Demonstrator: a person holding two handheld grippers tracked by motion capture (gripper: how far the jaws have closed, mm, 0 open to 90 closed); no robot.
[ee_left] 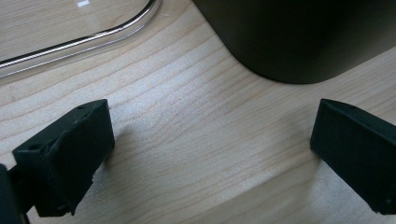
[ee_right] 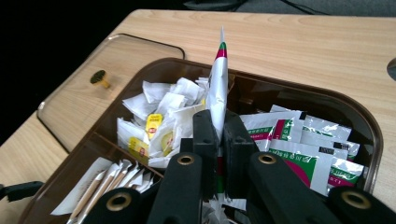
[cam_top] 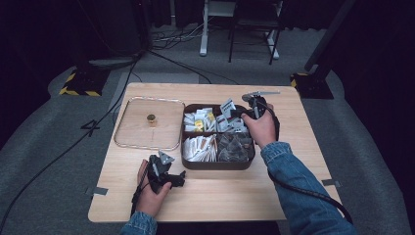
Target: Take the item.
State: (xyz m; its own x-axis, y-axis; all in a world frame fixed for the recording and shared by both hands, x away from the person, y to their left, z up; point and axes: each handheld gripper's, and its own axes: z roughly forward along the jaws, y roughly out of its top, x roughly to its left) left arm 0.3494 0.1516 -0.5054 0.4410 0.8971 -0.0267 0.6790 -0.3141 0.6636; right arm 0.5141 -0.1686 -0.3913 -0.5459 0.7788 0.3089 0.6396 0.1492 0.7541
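Left hand-held gripper (ee_left: 212, 154) gaping over grained wood; right hand-held gripper (ee_right: 218, 140) pinching glossy flat sachet (ee_right: 217, 88).

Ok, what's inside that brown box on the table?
The brown box has four sections: white tea bags, green-and-white packets, paper-wrapped sticks and dark pouches. The right tongs pinch one packet. Anything beneath these piles is hidden.

No wording can be read anywhere. The green, red and white sachets (ee_right: 299, 140) carry dark printed bands too small to make out. The yellow tags (ee_right: 153, 123) on the tea bags are blurred.
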